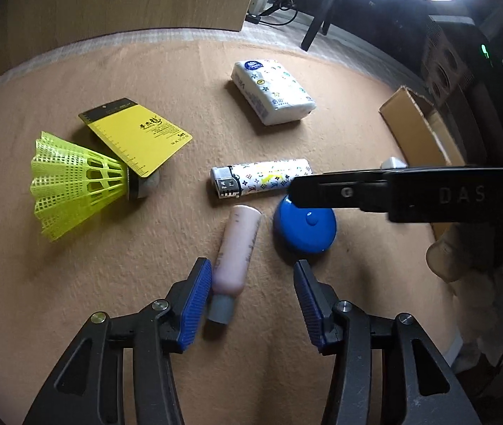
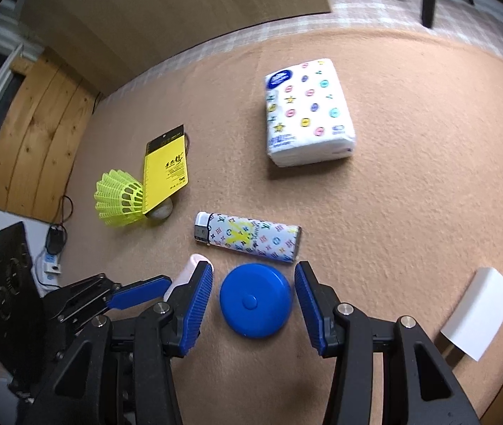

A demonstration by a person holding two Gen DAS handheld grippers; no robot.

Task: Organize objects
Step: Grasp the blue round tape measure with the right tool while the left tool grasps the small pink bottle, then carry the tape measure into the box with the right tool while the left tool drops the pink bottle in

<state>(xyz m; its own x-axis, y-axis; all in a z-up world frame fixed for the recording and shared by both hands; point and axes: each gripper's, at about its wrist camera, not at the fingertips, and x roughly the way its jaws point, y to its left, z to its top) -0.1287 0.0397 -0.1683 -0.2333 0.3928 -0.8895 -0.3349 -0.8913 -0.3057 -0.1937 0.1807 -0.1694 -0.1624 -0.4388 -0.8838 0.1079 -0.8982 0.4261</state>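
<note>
A pink tube (image 1: 238, 248) with a grey cap lies on the tan felt mat (image 1: 74, 283). It sits between the jaws of my left gripper (image 1: 251, 301), against the left pad, and the right pad is clear of it, so that gripper is open. A blue round disc (image 2: 255, 301) lies between the pads of my right gripper (image 2: 253, 283), with a thin gap on each side; this gripper is open too. In the left wrist view the disc (image 1: 304, 228) is partly under a black finger (image 1: 339, 191) of the right gripper. Beyond them lies a patterned lighter (image 2: 247, 239).
A tissue pack (image 2: 308, 113) lies further back. A yellow shuttlecock (image 2: 120, 198) with a yellow card (image 2: 164, 173) leaning on it sits at the left. A white card (image 2: 478, 318) is at the right, and a cardboard box (image 1: 417, 131) stands past the mat's right edge.
</note>
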